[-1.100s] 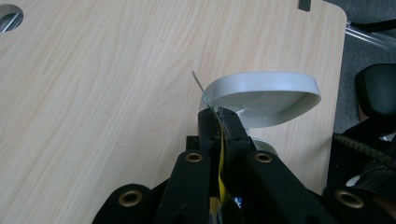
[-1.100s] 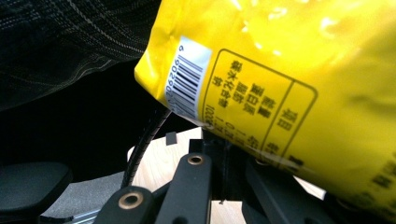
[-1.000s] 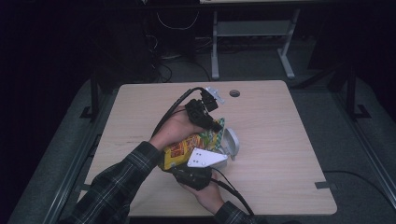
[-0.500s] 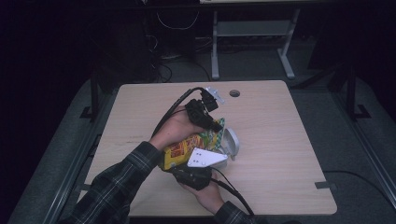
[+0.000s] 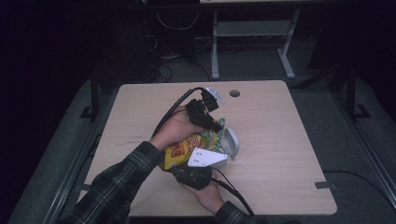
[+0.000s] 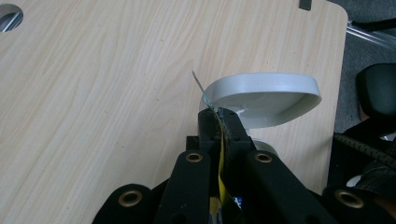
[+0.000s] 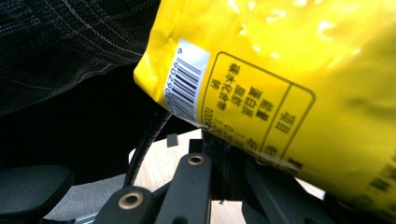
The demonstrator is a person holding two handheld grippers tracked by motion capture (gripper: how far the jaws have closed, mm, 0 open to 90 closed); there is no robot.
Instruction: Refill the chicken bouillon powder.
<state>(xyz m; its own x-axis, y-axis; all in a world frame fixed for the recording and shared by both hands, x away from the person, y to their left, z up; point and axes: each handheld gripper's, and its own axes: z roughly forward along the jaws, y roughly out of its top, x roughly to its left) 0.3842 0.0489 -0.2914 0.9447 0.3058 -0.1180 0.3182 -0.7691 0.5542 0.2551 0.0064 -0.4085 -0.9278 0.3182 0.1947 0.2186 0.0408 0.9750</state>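
Observation:
A yellow snack bag [image 5: 187, 147] hangs over the table between my two grippers, tilted with its top end toward a pale grey bowl [image 5: 231, 141]. My left gripper [image 5: 215, 125] is shut on the bag's top edge. In the left gripper view the jaws [image 6: 218, 116] pinch a thin yellow strip of bag [image 6: 222, 154], and the bowl [image 6: 266, 95] stands tilted just beyond them. My right gripper [image 5: 187, 164] is shut on the bag's lower end. In the right gripper view the bag's [image 7: 280, 79] barcode side looms above the shut right gripper [image 7: 219, 145].
The light wooden table [image 5: 280, 121] has a round cable hole [image 5: 234, 93] near its far edge. A plaid sleeve [image 5: 121, 182] reaches in from the lower left. Black cables trail from both grippers. A dark floor and desk legs surround the table.

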